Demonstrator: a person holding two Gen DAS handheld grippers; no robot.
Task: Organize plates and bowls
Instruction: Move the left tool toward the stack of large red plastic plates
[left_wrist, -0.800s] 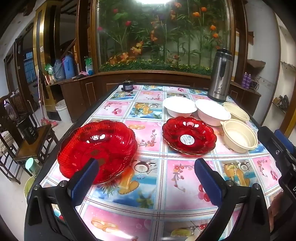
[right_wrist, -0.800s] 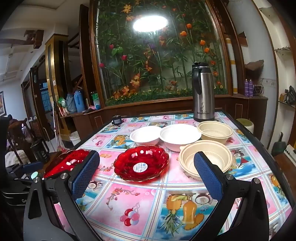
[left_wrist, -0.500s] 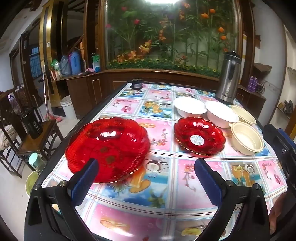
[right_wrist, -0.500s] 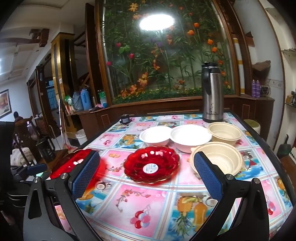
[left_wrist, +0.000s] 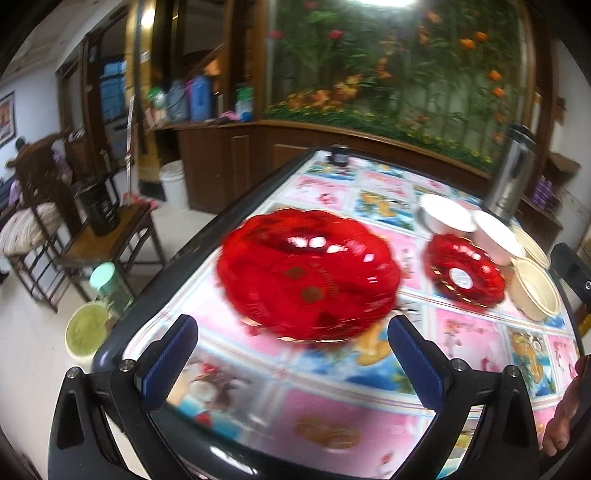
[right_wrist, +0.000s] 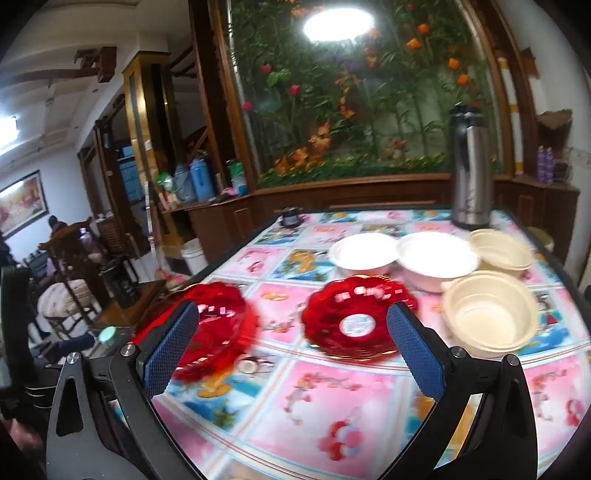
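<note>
A stack of large red plates (left_wrist: 306, 273) sits near the table's left edge, just ahead of my open, empty left gripper (left_wrist: 291, 358). It also shows in the right wrist view (right_wrist: 218, 325). A smaller red plate (left_wrist: 463, 275) with a white sticker lies to its right, and it lies ahead of my open, empty right gripper (right_wrist: 291, 350) in the right wrist view (right_wrist: 356, 319). Behind it stand two white bowls (right_wrist: 364, 253) (right_wrist: 437, 260) and two cream bowls (right_wrist: 489, 315) (right_wrist: 500, 251).
The table (right_wrist: 332, 413) has a colourful patterned cloth. A steel thermos (right_wrist: 471, 170) stands at the far right and a small dark jar (right_wrist: 290, 216) at the far left. A wooden chair (left_wrist: 107, 243) and buckets (left_wrist: 86, 332) are on the floor to the left.
Both views have swung left and are motion-blurred. The left gripper has shifted toward the table's left edge, and the red plate stack now sits centred ahead of it.
</note>
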